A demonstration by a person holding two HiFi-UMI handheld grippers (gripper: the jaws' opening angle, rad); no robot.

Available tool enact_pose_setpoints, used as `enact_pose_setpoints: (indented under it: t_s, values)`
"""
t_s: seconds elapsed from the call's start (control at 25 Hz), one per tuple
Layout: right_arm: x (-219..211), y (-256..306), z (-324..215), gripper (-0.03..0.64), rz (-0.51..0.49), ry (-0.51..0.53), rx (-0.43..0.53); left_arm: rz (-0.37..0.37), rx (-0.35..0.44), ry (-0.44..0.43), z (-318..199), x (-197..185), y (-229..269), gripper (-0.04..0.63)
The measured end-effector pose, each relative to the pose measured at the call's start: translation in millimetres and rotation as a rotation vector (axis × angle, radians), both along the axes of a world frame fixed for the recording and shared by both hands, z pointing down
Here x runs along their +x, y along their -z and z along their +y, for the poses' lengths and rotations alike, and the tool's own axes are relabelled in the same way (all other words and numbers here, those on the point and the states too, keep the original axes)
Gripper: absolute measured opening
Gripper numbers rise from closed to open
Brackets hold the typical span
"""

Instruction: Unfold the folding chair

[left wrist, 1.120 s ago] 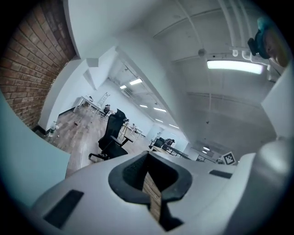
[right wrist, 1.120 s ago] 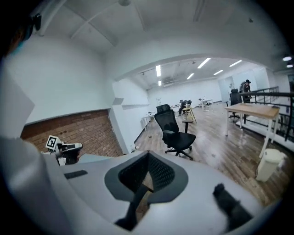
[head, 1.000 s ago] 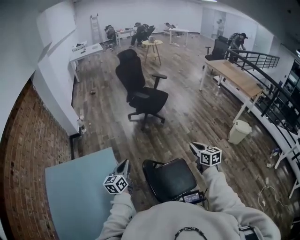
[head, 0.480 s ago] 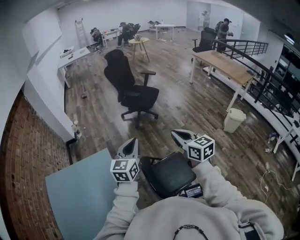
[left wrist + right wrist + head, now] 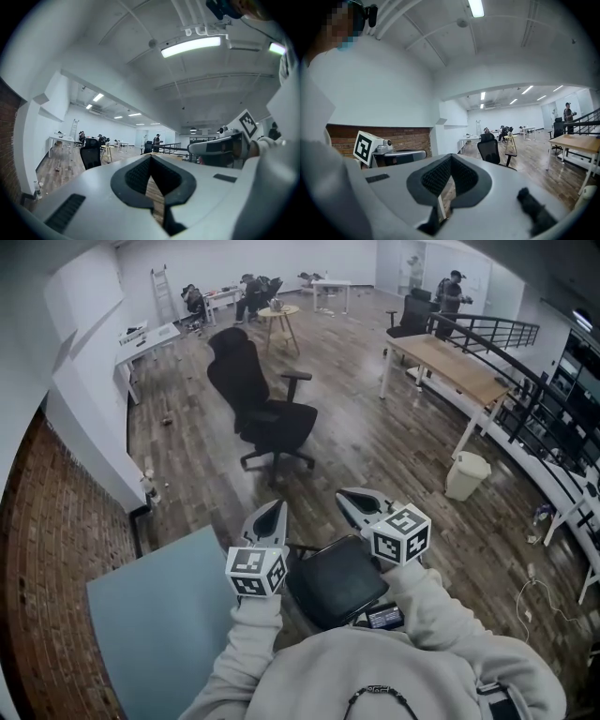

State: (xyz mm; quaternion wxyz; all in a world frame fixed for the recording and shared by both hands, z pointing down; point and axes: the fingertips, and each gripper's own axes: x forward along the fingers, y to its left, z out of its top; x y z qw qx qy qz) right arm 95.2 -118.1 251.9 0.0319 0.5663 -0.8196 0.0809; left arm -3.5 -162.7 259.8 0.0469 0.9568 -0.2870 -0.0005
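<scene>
The folding chair's black padded seat (image 5: 339,582) lies low in the head view, right in front of the person and below both grippers. My left gripper (image 5: 270,517) is held up over the seat's left edge, shut and holding nothing. My right gripper (image 5: 356,502) hangs over the seat's right side, also shut and empty. Neither touches the chair. In the left gripper view the shut left gripper (image 5: 151,160) points level into the room, with the right gripper (image 5: 215,146) beside it. The right gripper view shows its own right gripper (image 5: 449,163) shut, and the left gripper (image 5: 393,154) to its left.
A black office chair (image 5: 258,404) stands on the wooden floor ahead. A light blue panel (image 5: 159,624) lies at the left beside a brick wall (image 5: 47,549). A wooden desk (image 5: 459,371), a white bin (image 5: 467,474) and a railing (image 5: 525,399) are at the right. People sit far back.
Both grippers have risen from beside the seat and come closer together above it. Both stayed shut and empty. The chair seat has stayed where it was.
</scene>
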Motion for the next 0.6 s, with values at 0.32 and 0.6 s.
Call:
enact_pose_setpoints:
  t_s: [0.32,0.6]
  values:
    - [-10.1,1.8,1.5,0.006,0.020,0.034,0.013,-0.006,0.021,-0.048,13.4,5.0,3.1,0.005]
    - [-13.9,0.8,-0.3,0.006,0.032,0.047,0.015,-0.008,0.031,-0.046,15.3,1.9,7.1,0.005]
